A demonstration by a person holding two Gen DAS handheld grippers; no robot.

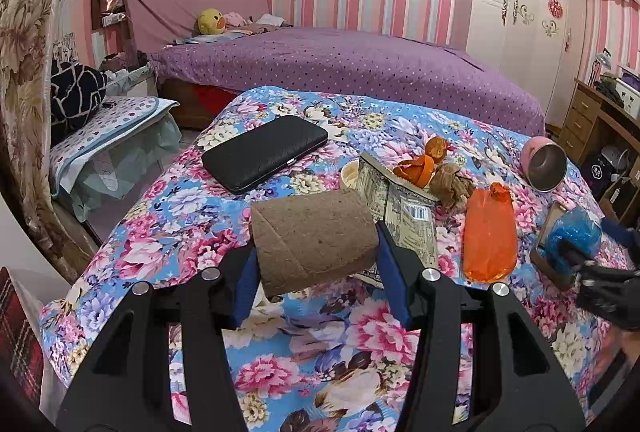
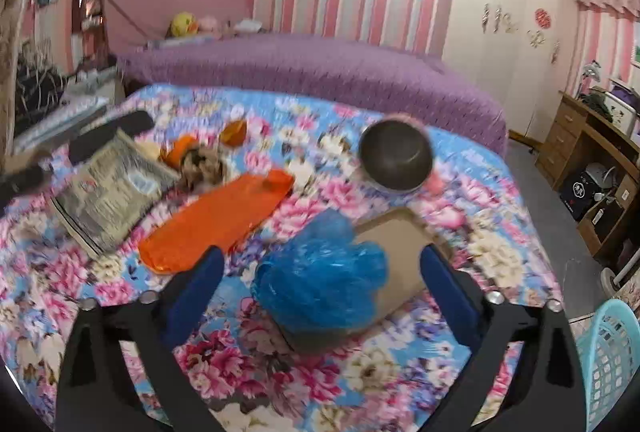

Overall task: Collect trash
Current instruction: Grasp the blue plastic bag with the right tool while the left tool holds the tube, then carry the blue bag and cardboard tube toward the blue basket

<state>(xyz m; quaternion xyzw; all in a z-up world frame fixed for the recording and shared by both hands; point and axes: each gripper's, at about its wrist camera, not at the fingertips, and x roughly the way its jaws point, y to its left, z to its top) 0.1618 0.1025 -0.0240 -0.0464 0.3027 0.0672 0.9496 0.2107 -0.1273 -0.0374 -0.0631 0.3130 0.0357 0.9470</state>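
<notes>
My left gripper [image 1: 316, 252] is shut on a brown cardboard block [image 1: 314, 238] and holds it above the floral tablecloth [image 1: 192, 232]. Beyond it lie a printed foil wrapper [image 1: 400, 200], orange peel [image 1: 420, 166], crumpled brown paper [image 1: 454, 182] and an orange plastic bag [image 1: 490, 236]. My right gripper [image 2: 320, 264] is open, its jaws wide on either side of a crumpled blue plastic bag [image 2: 320, 272] that lies on a brown cardboard piece [image 2: 400, 252]. The orange bag [image 2: 218, 216] and the wrapper [image 2: 112, 192] show to its left, blurred.
A black wallet case [image 1: 266, 152] lies at the table's far left. A pink bowl [image 1: 546, 164] lies tipped on its side at the right, also in the right wrist view [image 2: 396, 158]. A turquoise basket [image 2: 610, 364] stands off the table's right edge. A purple bed [image 1: 360, 64] is behind.
</notes>
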